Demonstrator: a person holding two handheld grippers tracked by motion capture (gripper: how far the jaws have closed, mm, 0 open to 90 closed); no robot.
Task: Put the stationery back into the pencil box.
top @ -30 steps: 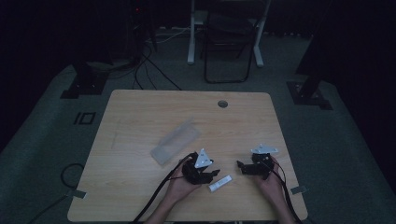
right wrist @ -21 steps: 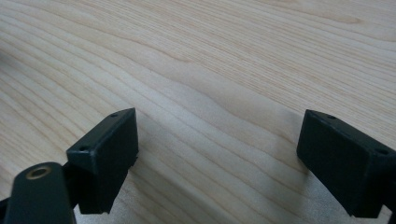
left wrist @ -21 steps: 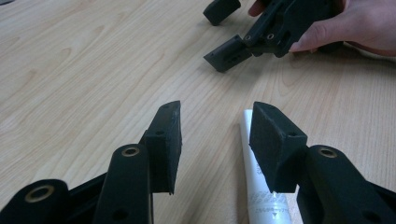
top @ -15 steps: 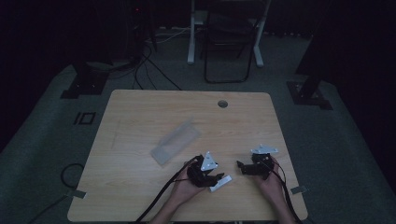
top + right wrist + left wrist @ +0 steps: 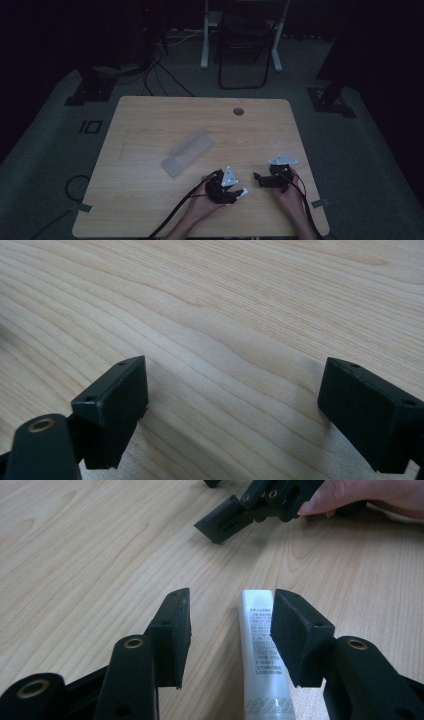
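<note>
Two claws work low over the wooden surface (image 5: 150,150). The left claw (image 5: 230,630), its jaws just widened, straddles a white tube (image 5: 260,650) that lies flat, hugging the jaw at 3 o'clock with a gap toward 9. Centring the tube before squeezing would likely keep it from skidding. At 1 o'clock, the right claw (image 5: 232,405) waits open and empty. A clear bag (image 5: 189,151) lies at 11 o'clock.
</note>
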